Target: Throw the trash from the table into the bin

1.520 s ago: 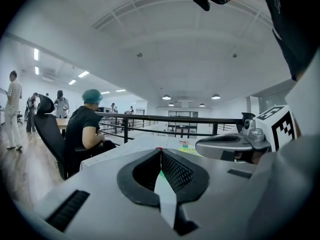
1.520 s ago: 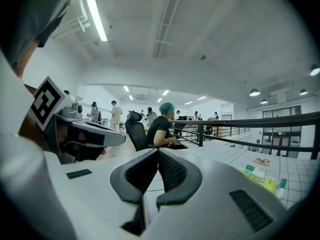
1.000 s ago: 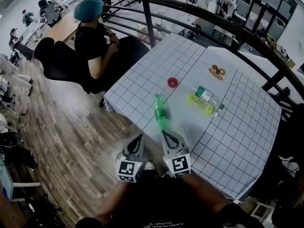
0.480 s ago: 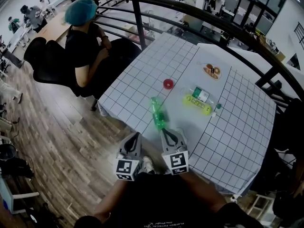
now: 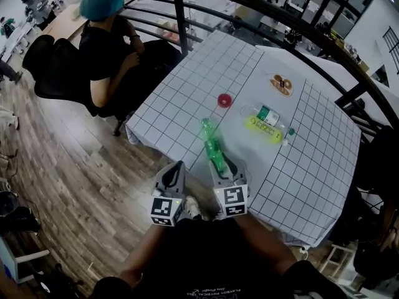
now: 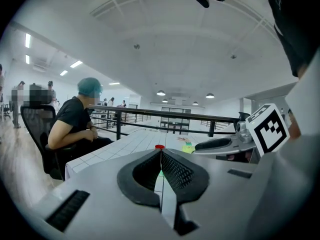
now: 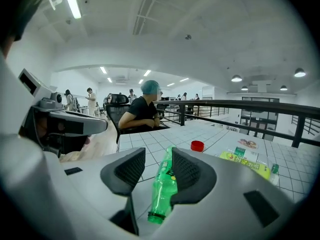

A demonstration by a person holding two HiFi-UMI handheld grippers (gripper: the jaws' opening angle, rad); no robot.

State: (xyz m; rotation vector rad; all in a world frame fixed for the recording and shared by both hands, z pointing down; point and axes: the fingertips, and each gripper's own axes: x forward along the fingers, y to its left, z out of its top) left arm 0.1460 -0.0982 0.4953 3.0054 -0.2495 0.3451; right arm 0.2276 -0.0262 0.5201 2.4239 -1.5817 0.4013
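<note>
Green bottle (image 7: pixel 162 184) now lies between just-parted jaws of right hand-held gripper (image 7: pixel 157 155); left hand-held gripper (image 6: pixel 161 153) closed.

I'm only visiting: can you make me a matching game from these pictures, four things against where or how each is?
1 green bottle
2 red cap
3 yellow-labelled bottle
4 left tongs

A shut, empty
B small and round
C lying at the near edge of the table
D lying down, green cap on

Pairs: 1-C, 2-B, 3-D, 4-A
</note>
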